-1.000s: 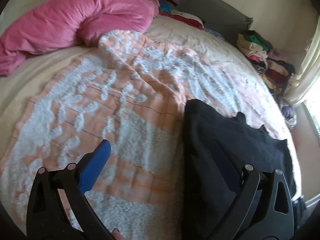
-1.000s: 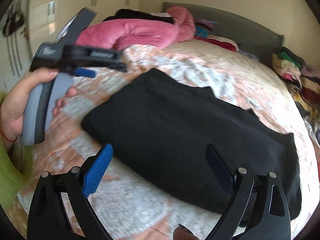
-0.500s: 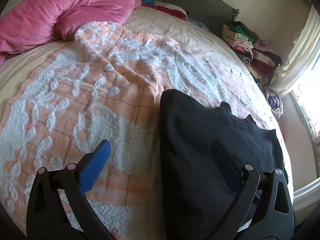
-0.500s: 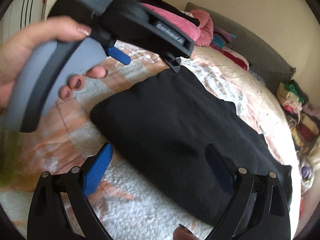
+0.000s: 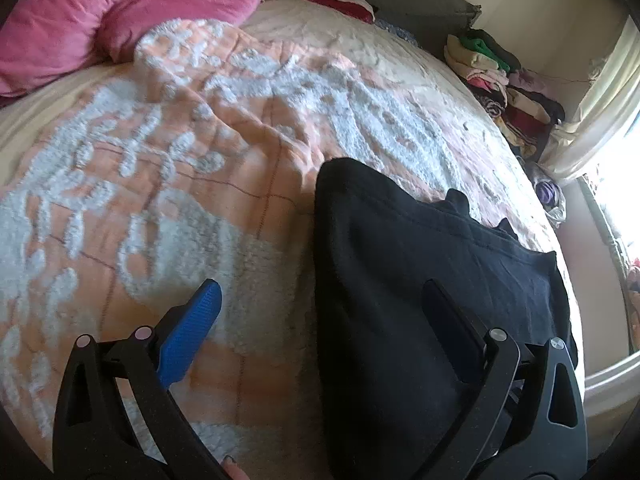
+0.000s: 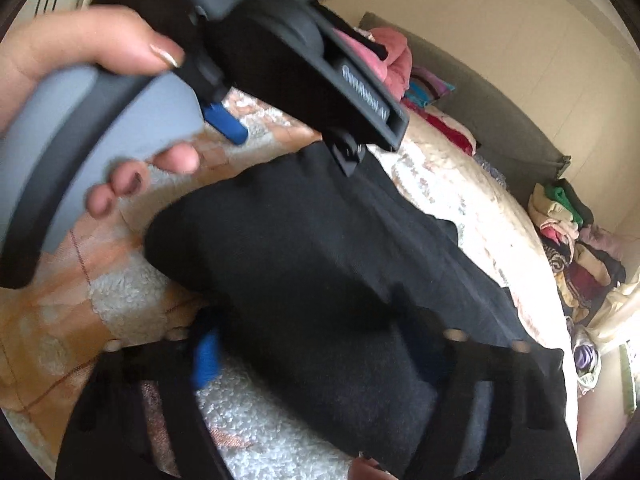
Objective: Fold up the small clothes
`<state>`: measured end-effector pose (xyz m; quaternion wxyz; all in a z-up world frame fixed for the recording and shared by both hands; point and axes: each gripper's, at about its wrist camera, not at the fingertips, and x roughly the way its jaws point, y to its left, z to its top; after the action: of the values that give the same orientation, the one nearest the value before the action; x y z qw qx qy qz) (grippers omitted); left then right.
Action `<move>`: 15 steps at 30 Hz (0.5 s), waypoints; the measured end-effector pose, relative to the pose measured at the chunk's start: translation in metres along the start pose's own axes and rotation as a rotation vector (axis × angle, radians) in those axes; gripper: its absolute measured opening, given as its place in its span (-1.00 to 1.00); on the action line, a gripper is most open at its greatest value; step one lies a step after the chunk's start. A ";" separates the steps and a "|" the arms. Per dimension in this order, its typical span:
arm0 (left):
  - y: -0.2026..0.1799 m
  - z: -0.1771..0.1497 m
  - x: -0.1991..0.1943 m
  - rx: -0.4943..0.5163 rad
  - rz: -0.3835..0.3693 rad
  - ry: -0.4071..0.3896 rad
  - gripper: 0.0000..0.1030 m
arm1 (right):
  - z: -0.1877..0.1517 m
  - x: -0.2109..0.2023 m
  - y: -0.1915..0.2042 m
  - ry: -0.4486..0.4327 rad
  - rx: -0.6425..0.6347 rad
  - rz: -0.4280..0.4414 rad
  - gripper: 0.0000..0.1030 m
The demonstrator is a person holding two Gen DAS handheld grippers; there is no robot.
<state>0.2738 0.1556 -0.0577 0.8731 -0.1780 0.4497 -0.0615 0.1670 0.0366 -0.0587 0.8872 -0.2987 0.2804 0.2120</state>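
Observation:
A folded black garment (image 5: 420, 264) lies on the peach and white blanket (image 5: 168, 184). My left gripper (image 5: 320, 300) hovers open over the garment's left edge, with its blue pad (image 5: 192, 328) above the blanket and the other finger above the black cloth. In the right wrist view a hand (image 6: 72, 52) holds this left gripper (image 6: 288, 140) above the far end of the garment (image 6: 320, 248). My right gripper (image 6: 324, 360) is blurred. Its jaws are closing around the garment's near edge, which sits between them. I cannot see the pads pressing on it.
A pink pillow (image 5: 120, 12) lies at the head of the bed, with more clothes beside it. A heap of mixed clothes (image 5: 504, 88) is piled at the bed's far right side by a curtain (image 5: 600, 96). The grey headboard (image 6: 500, 120) runs along the wall.
The right gripper's jaws have narrowed around the garment's near edge and gone blurry. The left gripper has sunk closer to the garment and now fills the top of the right wrist view.

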 end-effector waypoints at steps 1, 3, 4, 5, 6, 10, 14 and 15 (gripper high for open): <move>-0.001 0.000 0.002 0.001 -0.002 0.005 0.81 | 0.000 -0.003 0.000 -0.012 0.002 -0.009 -0.25; -0.002 0.000 0.005 0.005 -0.004 0.011 0.81 | 0.000 -0.011 -0.001 -0.045 0.006 -0.017 -0.52; -0.003 0.000 0.006 0.006 -0.003 0.014 0.81 | 0.000 -0.014 -0.001 -0.057 0.008 -0.029 -0.57; -0.004 0.000 0.007 0.007 -0.001 0.016 0.82 | 0.000 -0.018 -0.003 -0.073 0.019 -0.040 -0.59; -0.006 -0.001 0.008 0.009 -0.002 0.019 0.81 | -0.001 -0.021 -0.005 -0.081 0.027 -0.043 -0.62; -0.013 -0.002 0.010 -0.011 -0.058 0.025 0.81 | -0.003 -0.032 -0.017 -0.119 0.078 -0.054 -0.66; -0.024 -0.004 0.009 -0.064 -0.144 0.033 0.22 | -0.007 -0.044 -0.027 -0.151 0.127 -0.068 -0.68; -0.030 -0.004 0.008 -0.064 -0.174 0.037 0.05 | -0.008 -0.047 -0.030 -0.158 0.139 -0.073 -0.71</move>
<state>0.2767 0.1245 -0.0555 0.8498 -0.2432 0.4503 -0.1260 0.1445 -0.0007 -0.0224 0.9323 -0.2288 0.2127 0.1824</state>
